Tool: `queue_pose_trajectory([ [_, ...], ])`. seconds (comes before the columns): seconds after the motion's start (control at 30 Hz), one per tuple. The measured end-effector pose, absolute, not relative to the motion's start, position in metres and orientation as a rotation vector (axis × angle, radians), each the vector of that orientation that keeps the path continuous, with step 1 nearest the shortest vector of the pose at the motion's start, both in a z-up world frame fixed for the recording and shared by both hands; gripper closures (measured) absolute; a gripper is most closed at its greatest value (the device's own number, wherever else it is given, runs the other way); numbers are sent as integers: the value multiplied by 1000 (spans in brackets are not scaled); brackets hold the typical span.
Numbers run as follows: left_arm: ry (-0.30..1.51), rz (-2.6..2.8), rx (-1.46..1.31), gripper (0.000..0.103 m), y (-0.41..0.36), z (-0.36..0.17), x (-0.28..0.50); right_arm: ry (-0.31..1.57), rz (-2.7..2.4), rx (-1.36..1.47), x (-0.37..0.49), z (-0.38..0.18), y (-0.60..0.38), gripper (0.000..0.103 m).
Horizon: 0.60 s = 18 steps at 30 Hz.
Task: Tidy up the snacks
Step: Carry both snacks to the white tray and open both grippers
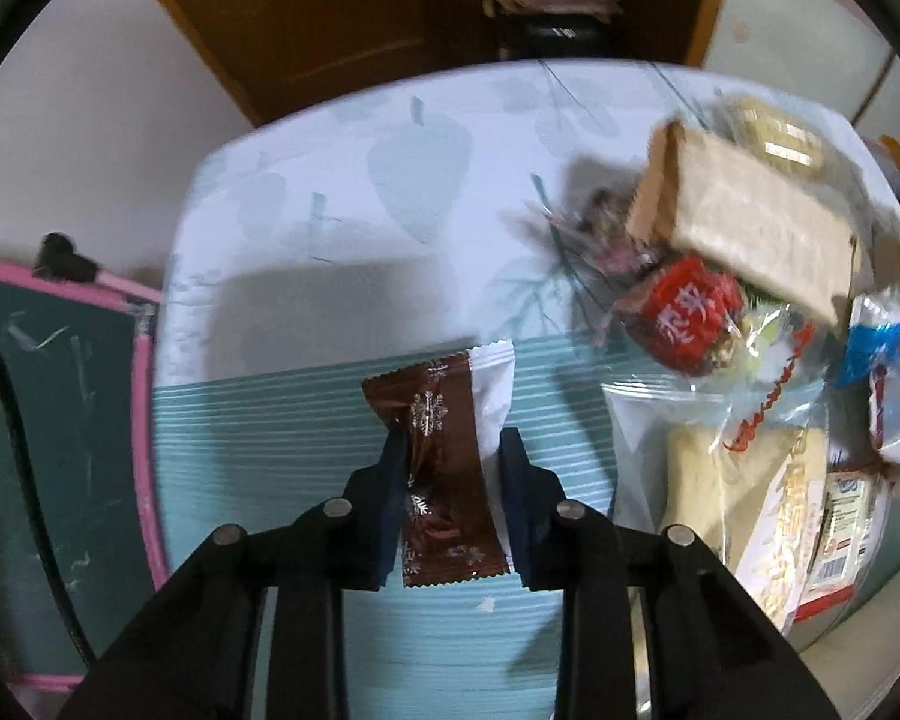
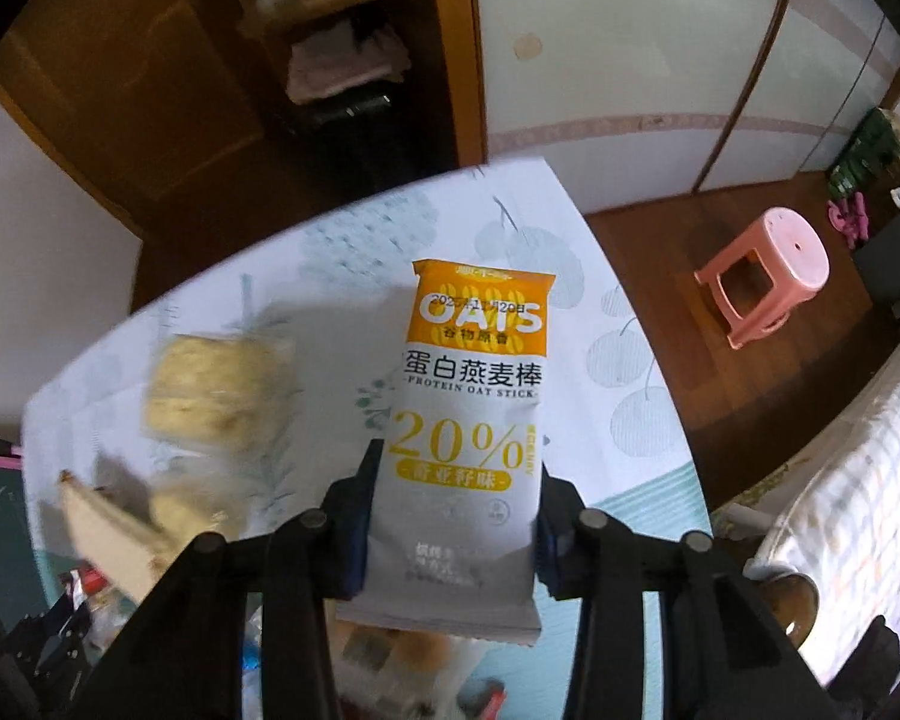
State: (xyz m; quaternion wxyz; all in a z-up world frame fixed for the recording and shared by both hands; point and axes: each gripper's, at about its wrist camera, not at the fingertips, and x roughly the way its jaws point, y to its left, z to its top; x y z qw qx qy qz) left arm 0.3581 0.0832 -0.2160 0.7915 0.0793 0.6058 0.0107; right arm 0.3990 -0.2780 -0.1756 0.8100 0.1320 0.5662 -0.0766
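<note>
Your table (image 1: 342, 192) wears a leaf-print cloth; a pink stool (image 2: 762, 276) stands at 3 o'clock. Your left gripper (image 1: 453, 450) clamps a brown candy wrapper (image 1: 438, 468), snack pile (image 1: 738, 312) at 2 o'clock. Your right gripper (image 2: 453, 516) clamps the oat bar (image 2: 468, 432).

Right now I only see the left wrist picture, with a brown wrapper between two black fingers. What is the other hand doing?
Observer: The right gripper is shut on an oat stick packet, white with an orange top.
Operator: Is that packet lying on the table?
Observer: It looks lifted above the tablecloth, its far end free.
Operator: Anything else I cannot see?
Observer: A pink stool stands on the wooden floor beyond the table.
</note>
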Motion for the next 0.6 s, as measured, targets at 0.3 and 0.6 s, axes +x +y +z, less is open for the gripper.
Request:
queue_pose_trajectory([
  [0.3,1087,-22,111,76,73,-93,289,1067,39,360,322,-86,-269,62],
  [0.6,894,-221,56,76,31,7,166,897,268,315,161,-9,-242,61],
])
